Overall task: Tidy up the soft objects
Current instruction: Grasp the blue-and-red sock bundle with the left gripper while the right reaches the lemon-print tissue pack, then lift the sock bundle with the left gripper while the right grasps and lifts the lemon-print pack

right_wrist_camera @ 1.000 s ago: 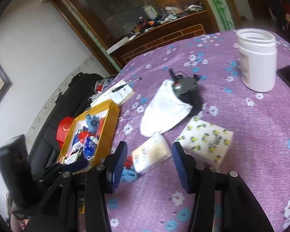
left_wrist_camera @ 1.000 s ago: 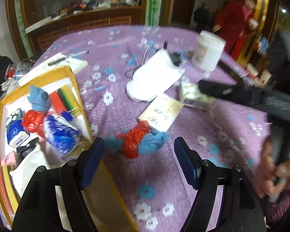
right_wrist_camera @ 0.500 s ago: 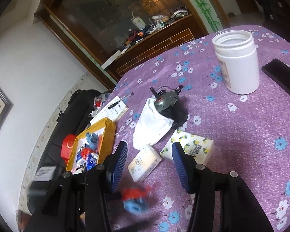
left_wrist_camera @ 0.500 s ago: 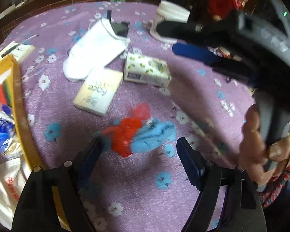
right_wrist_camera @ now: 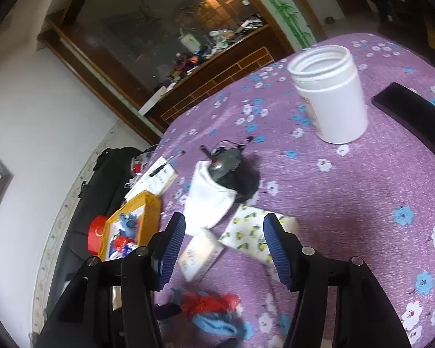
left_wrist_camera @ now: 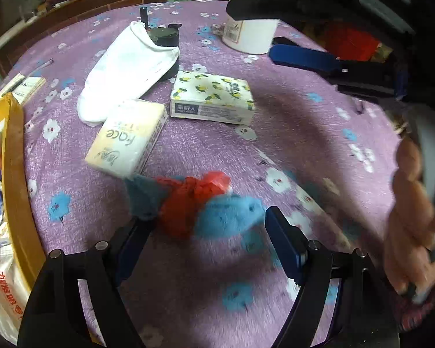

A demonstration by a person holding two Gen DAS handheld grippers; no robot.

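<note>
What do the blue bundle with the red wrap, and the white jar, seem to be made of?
The blue bundle looks like fuzzy plush or fleece, matte with a soft nap. Its red wrap seems to be thin crinkled plastic, knotted and slightly glossy. The white jar appears to be smooth, opaque rigid plastic with a threaded open rim.

Purple flowered tablecloth (left_wrist_camera: 290,121), white sock (left_wrist_camera: 124,69), blue-and-red plush bundle (left_wrist_camera: 200,206)

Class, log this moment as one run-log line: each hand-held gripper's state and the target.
left hand-held gripper: open, straddling blue-and-red soft bundle | right hand-held gripper: open, empty | bundle: on purple tablecloth
</note>
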